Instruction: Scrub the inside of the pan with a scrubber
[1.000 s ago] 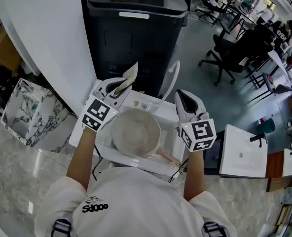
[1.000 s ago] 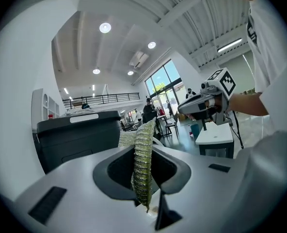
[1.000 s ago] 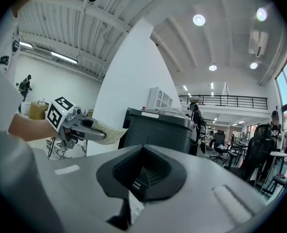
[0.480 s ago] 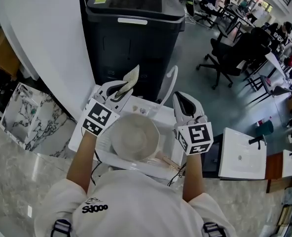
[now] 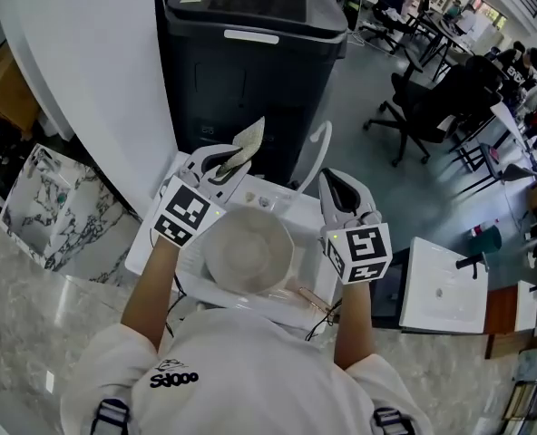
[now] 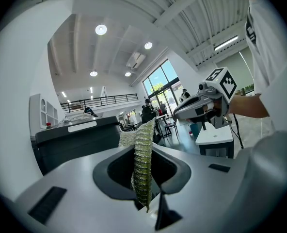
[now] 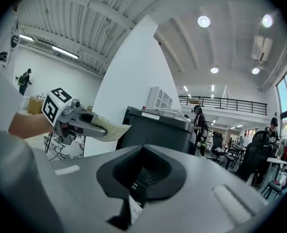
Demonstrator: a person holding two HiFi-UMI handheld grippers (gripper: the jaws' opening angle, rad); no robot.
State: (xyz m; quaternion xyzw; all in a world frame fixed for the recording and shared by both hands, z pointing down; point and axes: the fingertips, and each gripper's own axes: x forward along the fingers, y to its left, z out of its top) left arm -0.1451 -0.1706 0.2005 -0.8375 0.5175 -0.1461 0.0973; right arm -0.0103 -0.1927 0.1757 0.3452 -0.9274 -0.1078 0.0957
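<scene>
1. Head view: the round pale metal pan [image 5: 248, 252] sits on the white worktop [image 5: 291, 208] between the left gripper [image 5: 223, 163] and the right gripper [image 5: 340, 188].
2. Left gripper view: its fingers grasp the flat green mesh scrubber [image 6: 143, 159], which stands upright, above the pan.
3. Right gripper view: its fingers are clenched together with nothing between them.

Scrubber [image 6: 142, 164] coarse green woven mesh; pan [image 5: 248, 250] matt, pale.

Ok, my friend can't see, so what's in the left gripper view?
The left gripper pinches a green mesh scrubber that stands upright between its jaws. Behind it is a dark bin, and at right a hand holds the right gripper.
</scene>
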